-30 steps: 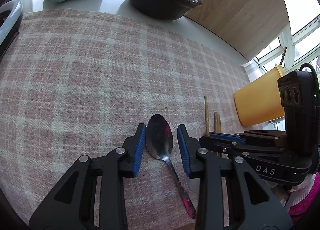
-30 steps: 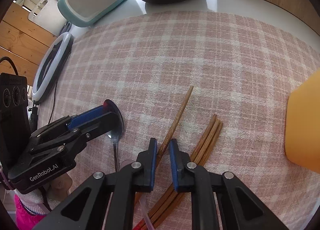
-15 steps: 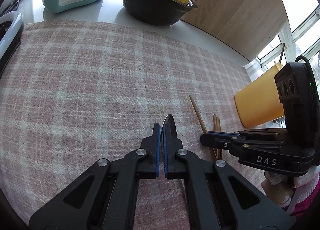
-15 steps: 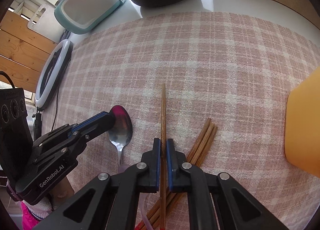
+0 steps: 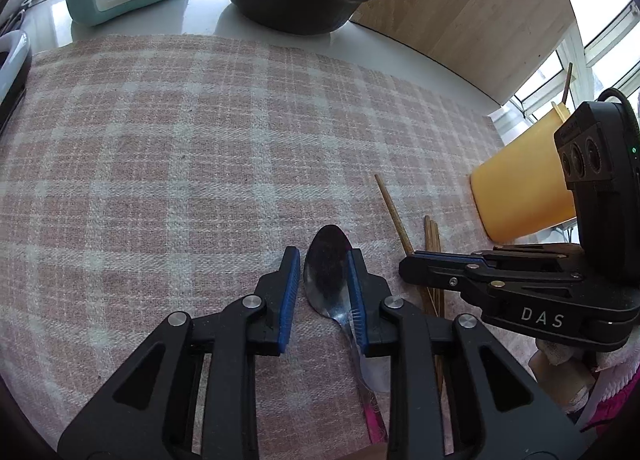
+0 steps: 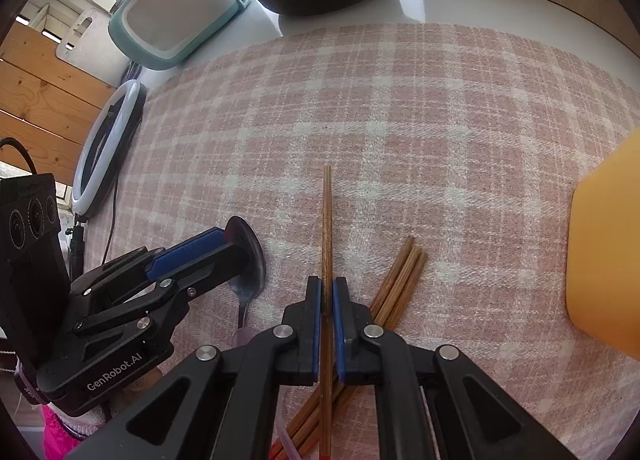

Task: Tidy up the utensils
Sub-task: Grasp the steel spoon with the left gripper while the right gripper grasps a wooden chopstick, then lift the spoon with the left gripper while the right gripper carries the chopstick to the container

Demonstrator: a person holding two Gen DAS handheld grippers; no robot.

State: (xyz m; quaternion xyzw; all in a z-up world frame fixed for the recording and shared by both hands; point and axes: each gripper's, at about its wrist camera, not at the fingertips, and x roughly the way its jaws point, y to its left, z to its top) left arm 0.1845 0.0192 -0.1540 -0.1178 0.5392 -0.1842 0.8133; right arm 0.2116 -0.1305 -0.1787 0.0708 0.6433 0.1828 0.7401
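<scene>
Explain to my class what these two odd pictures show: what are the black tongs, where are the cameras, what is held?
No robot here: a person holds a two-fingered gripper in each hand, each with a camera looking along its jaws. One picture is from the left gripper, whose jaws have just been opening around a spoon lying on the checked cloth. The other is from the right gripper, shut on one chopstick; more chopsticks lie beside it, near a yellow tub.
</scene>
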